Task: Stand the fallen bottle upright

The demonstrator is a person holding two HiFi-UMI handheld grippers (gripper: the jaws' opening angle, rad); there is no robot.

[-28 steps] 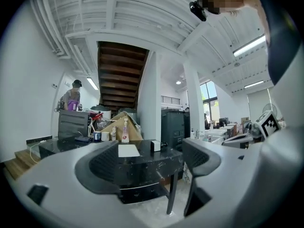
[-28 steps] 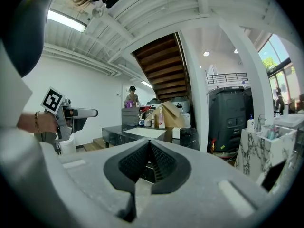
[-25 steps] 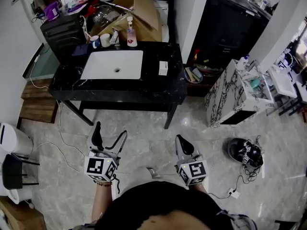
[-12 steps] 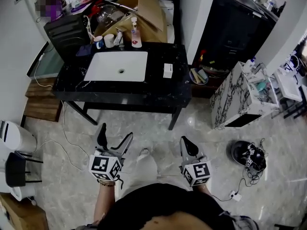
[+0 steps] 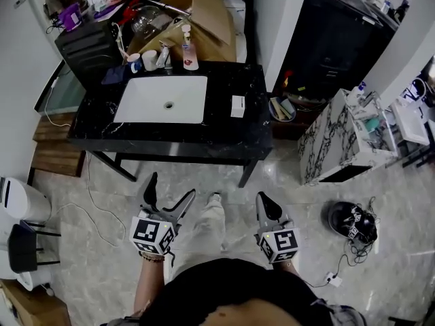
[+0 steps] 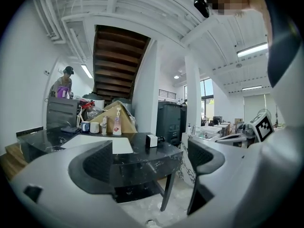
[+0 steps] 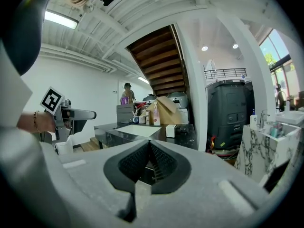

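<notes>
A black marble table (image 5: 204,138) with a white sink (image 5: 163,99) stands ahead of me. At its back edge, a white pump bottle (image 5: 185,48) (image 6: 117,122) (image 7: 153,115) stands upright beside two cups (image 5: 143,61). No fallen bottle shows in any view. My left gripper (image 5: 170,189) (image 6: 147,160) hovers over the floor short of the table. It is open, its jaws have just been opening, and nothing is between them. My right gripper (image 5: 262,198) (image 7: 148,148) is level with it, shut, its pads meeting on nothing.
A small white box (image 5: 237,106) lies on the table's right part. A cardboard box (image 5: 204,12) leans behind the table. A marble-patterned cabinet (image 5: 333,148) stands to the right, with a dark round object (image 5: 350,217) and cables on the floor nearby. A white bin (image 5: 17,199) stands left.
Both grippers have moved forward toward the table. The person's leg has come into view between them. The left jaws stand slightly wider.
</notes>
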